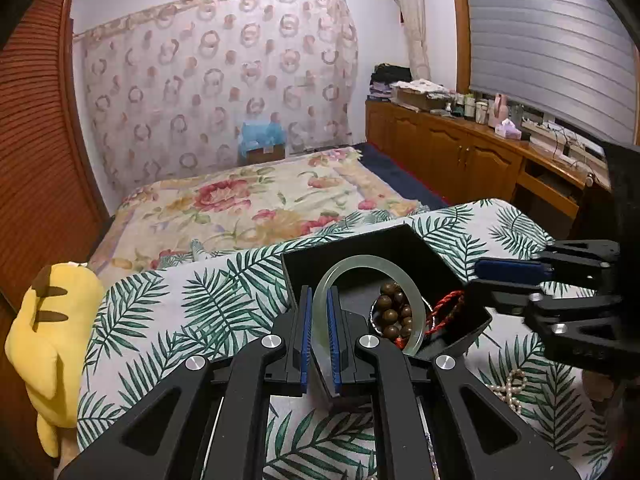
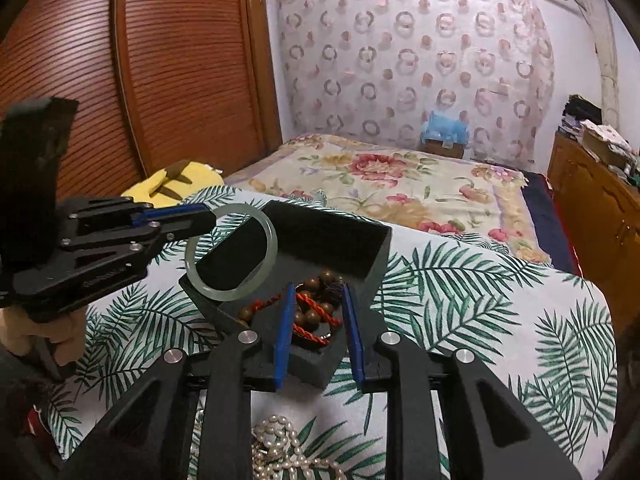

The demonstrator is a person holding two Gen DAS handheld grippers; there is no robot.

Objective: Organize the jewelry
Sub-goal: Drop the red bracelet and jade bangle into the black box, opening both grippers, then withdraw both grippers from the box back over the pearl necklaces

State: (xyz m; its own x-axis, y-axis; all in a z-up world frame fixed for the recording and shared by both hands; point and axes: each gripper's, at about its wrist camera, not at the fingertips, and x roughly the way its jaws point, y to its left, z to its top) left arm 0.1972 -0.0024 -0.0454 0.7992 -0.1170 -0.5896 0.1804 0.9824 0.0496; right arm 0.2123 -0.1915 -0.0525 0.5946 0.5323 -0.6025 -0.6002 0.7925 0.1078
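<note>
A: Bedroom; surface under a white cloth printed with green palm leaves (image 2: pixel 480 300), floral bed (image 2: pixel 384 184) beyond.

B: Left gripper (image 1: pixel 319 312) clamped on the pale green jade bangle (image 1: pixel 352 268) over the black open box (image 2: pixel 328 236). Right gripper (image 2: pixel 316 320) stands apart above brown wooden beads (image 2: pixel 316 312) inside.

A: Risk: bangle slips, strikes box rim.

Pale green jade bangle (image 2: pixel 231 254): 1 | brown wooden bead bracelet with red cord (image 2: pixel 316 312): 1 | white pearl strand (image 2: pixel 280 446): 1 | black open box (image 2: pixel 340 236): 1 | yellow plush toy (image 1: pixel 52 344): 1 | black two-finger grippers: 2
</note>
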